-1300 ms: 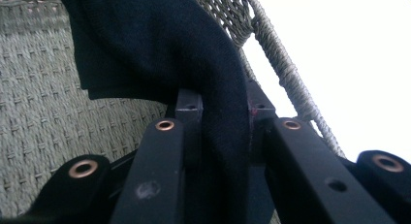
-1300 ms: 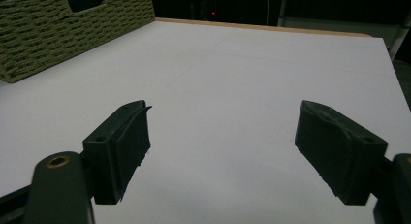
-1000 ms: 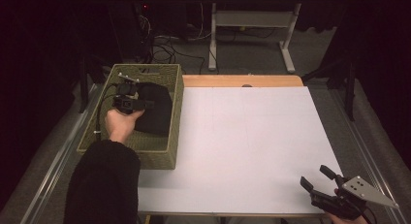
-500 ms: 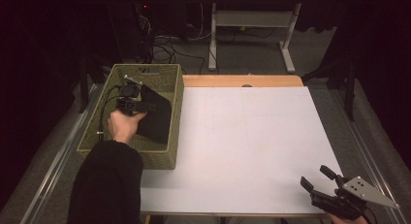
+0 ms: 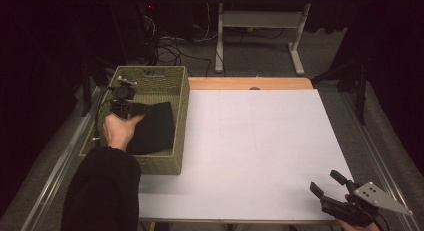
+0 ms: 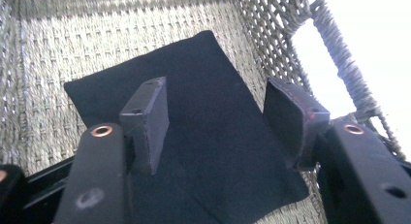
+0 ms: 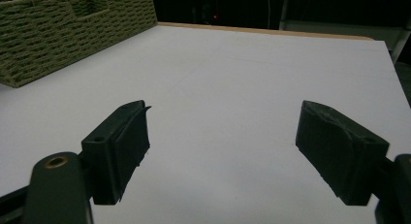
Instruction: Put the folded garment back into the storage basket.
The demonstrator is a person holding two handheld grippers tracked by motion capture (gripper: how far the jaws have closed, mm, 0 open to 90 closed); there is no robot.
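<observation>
A black cloth (image 5: 155, 128) lies flat on the floor of a green woven basket (image 5: 150, 71) at the table's left. My left gripper (image 5: 134, 110) hangs over the basket just above the cloth. Its jaws have just been opening, and nothing is between the pads. In the left gripper view the cloth (image 6: 213, 156) spreads below the open left gripper (image 6: 218, 105), against the basket's weave (image 6: 48, 54). My right gripper (image 5: 323, 181) rests at the table's near right corner, open and empty. In the right gripper view the right gripper (image 7: 220, 132) faces bare white tabletop.
The white table top (image 5: 260, 141) stretches between basket and right gripper. The basket (image 7: 72, 25) stands at the far left of the right gripper view. A metal stand (image 5: 260, 21) and cables lie on the dark floor beyond the table.
The left gripper's jaws have opened and let go of the black cloth, which now lies loose in the basket. The right gripper has kept still.
</observation>
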